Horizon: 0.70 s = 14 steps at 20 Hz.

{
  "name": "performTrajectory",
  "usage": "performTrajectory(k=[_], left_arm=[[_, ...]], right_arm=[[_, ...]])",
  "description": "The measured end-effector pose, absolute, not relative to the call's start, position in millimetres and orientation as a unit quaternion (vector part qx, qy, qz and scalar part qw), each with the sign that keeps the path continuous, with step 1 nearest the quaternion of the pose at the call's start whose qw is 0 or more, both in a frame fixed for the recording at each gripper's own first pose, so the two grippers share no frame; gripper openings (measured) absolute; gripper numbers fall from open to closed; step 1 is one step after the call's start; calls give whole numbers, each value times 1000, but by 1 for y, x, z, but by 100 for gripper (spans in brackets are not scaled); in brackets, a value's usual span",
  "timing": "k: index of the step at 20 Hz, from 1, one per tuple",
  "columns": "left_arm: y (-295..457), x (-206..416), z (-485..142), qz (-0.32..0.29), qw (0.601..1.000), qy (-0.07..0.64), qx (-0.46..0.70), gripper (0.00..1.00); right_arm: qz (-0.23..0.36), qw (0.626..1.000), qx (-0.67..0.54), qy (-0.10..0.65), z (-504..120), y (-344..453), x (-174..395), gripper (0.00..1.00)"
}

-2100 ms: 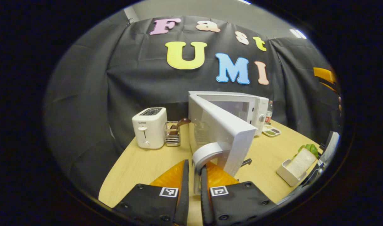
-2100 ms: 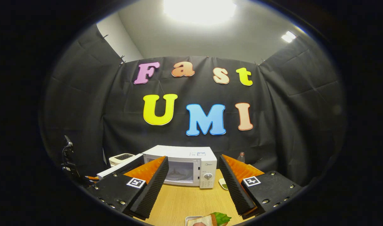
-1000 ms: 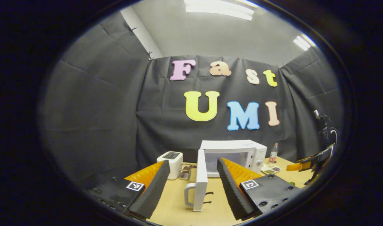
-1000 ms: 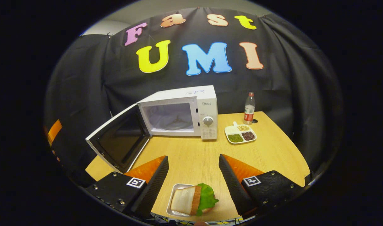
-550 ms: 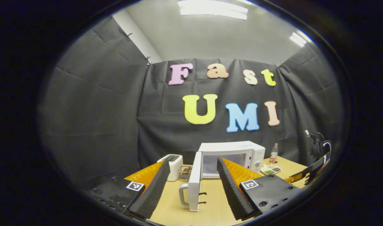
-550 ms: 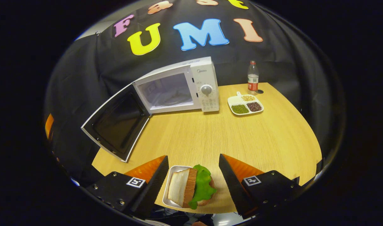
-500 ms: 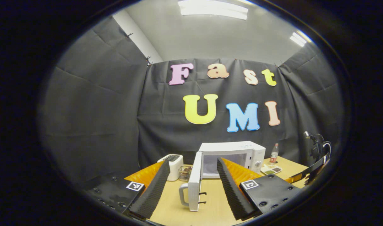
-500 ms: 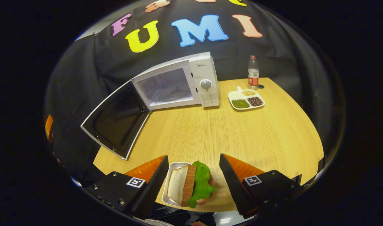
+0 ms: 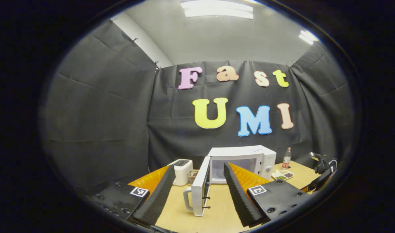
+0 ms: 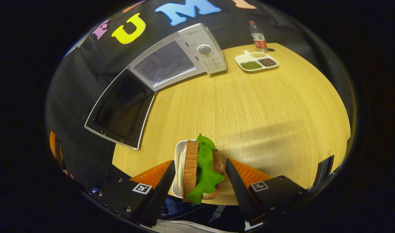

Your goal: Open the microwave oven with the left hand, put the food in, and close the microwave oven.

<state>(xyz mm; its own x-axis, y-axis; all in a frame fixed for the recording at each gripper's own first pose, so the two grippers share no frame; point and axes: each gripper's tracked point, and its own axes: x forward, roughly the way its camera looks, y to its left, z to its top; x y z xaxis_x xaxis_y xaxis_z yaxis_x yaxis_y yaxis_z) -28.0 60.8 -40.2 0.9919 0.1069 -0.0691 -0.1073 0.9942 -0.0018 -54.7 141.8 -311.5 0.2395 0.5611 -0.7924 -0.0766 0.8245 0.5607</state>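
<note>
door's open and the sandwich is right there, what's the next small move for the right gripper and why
Probably lower a little and close on the tray holding the sandwich: the right gripper is open, its fingers flanking both, and the microwave door already stands wide open.

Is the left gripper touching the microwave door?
Apart. The left gripper view shows the left gripper open, and the door stands farther off on the table, with its handle free.
</note>
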Motion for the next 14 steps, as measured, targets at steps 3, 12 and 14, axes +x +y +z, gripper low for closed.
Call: performTrajectory(k=[3, 12, 14], left_arm=[[56, -34, -36, 67, 997, 33, 3, 96], [54, -35, -22, 82, 996, 14, 9, 94], [57, -25, -25, 81, 997, 13, 8, 98]], right_arm=[[225, 734, 236, 596, -310, 145, -62, 88], [278, 749, 208, 565, -286, 152, -49, 34], [278, 757, 220, 549, -270, 156, -35, 34]])
